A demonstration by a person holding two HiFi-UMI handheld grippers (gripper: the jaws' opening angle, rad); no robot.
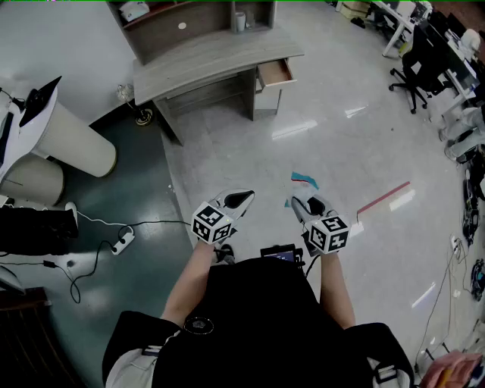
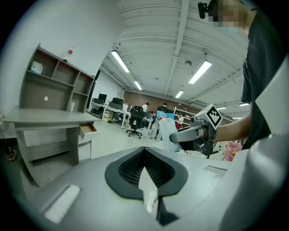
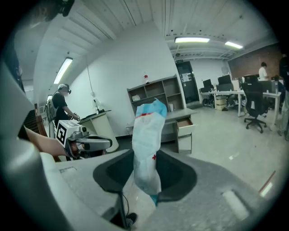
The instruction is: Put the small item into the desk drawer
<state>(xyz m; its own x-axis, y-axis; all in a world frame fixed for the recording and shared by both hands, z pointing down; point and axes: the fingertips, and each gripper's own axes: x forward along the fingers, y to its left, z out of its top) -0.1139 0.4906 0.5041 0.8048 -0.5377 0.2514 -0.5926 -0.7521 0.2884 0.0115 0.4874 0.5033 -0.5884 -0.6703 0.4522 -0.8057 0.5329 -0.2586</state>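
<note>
A person stands on a glossy pale floor [image 1: 333, 144], seen from above, holding a gripper in each hand at waist height.

The right gripper [image 1: 297, 201] pinches a small packet [image 3: 146, 144]. The packet is white with a teal top edge, a red stripe and a small red cross. In the right gripper view it stands upright, and the dark fingers [image 3: 178, 173] are closed against its lower part. Its upper half rises clear above them. From the head view the packet sticks out ahead of that gripper, over the floor.

The left gripper [image 1: 244, 198] holds nothing. In the left gripper view its ribbed dark fingers [image 2: 131, 169] are pressed together along a thin pale seam. The two grippers are held side by side, near each other but not touching.

Ahead of the person stands a grey desk [image 1: 212, 61] with a shelf unit [image 1: 182, 23] on its worktop. At the desk's right end the drawer [image 1: 274, 73] is pulled out, showing a brown inside. The packet is well apart from the drawer, still in the air in the right gripper.

A black office chair [image 1: 413, 72] stands at the far right. A white power strip [image 1: 121, 244] with a cable lies on the darker floor at the left. A red strip of tape [image 1: 383, 198] lies on the floor just right of the right gripper. In the right gripper view, another person [image 3: 61, 106] stands at a counter in the background.
</note>
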